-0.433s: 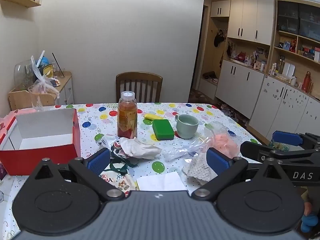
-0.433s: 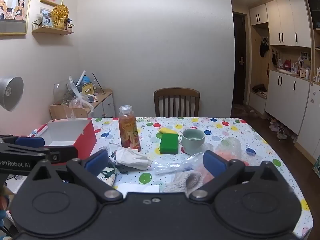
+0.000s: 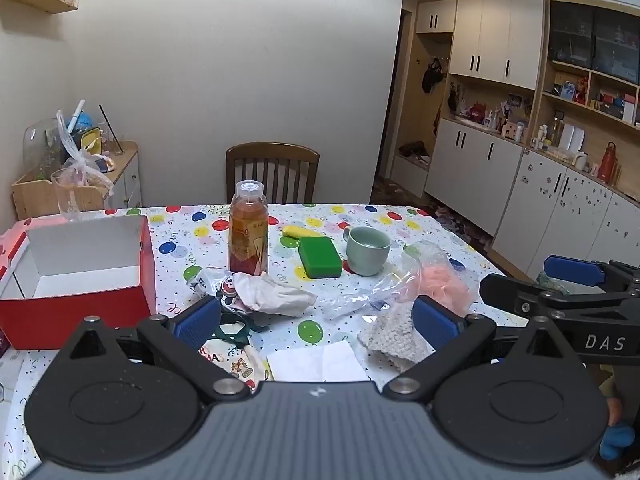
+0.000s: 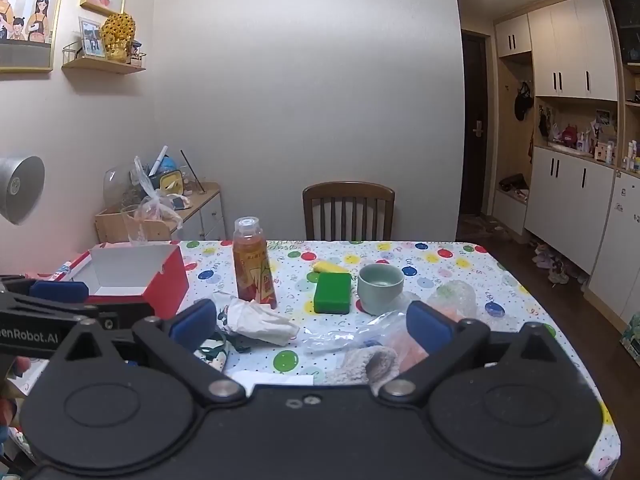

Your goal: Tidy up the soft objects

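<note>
both grippers spread wide and empty above the near edge of the bench

left gripper [image 3: 316, 316] and right gripper [image 4: 310, 318] touch nothing. just ahead between the pads lie a crumpled white cloth [image 3: 272, 294], a knitted grey cloth [image 3: 394, 338] and a pink puff in a clear bag [image 3: 440, 280]; beyond stand a tea bottle [image 3: 248, 232], green sponge [image 3: 320, 257] and mug [image 3: 367, 245]. red box [image 3: 76, 280] ahead left. "das" reads on the right gripper's arm, "enrobot.ai" on the left's.

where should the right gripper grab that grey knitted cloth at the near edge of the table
Take the grey knitted cloth at its raised, bunched fold, coming from above and slightly from the near side. It lies crumpled and low, so a humped ridge gives the open right gripper something to pinch; the plastic bag crowds its far edge.
</note>
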The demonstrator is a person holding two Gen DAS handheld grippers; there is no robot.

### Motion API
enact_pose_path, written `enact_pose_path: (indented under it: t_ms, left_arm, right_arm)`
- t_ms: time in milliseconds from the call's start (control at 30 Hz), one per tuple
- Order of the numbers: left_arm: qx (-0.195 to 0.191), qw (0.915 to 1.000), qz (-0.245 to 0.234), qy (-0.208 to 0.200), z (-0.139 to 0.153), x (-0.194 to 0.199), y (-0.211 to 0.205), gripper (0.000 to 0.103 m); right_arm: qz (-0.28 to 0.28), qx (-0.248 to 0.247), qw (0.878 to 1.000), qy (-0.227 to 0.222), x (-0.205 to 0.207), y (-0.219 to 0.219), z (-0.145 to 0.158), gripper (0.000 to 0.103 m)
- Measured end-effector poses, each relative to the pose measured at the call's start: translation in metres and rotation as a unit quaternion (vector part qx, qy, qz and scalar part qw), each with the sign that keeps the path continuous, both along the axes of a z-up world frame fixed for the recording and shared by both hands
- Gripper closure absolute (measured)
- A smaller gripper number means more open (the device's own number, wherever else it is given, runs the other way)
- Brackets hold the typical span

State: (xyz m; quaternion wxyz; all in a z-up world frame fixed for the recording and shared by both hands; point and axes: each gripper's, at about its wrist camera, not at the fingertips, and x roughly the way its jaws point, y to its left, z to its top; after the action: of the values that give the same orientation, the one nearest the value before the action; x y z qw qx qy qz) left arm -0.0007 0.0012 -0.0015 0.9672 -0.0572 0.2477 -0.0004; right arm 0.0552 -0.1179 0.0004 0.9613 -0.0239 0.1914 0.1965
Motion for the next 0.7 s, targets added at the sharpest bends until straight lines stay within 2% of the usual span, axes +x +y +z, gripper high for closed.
enact_pose_path:
  t_ms: [700]
  left_arm:
    - [-0.001,0.9999,-0.017,-0.003,0.004,-0.009,-0.006,0.000]
  right_arm:
    - [-0.019,0.000,1.000,-0.004,-0.010,-0.002,-0.003,0.002]
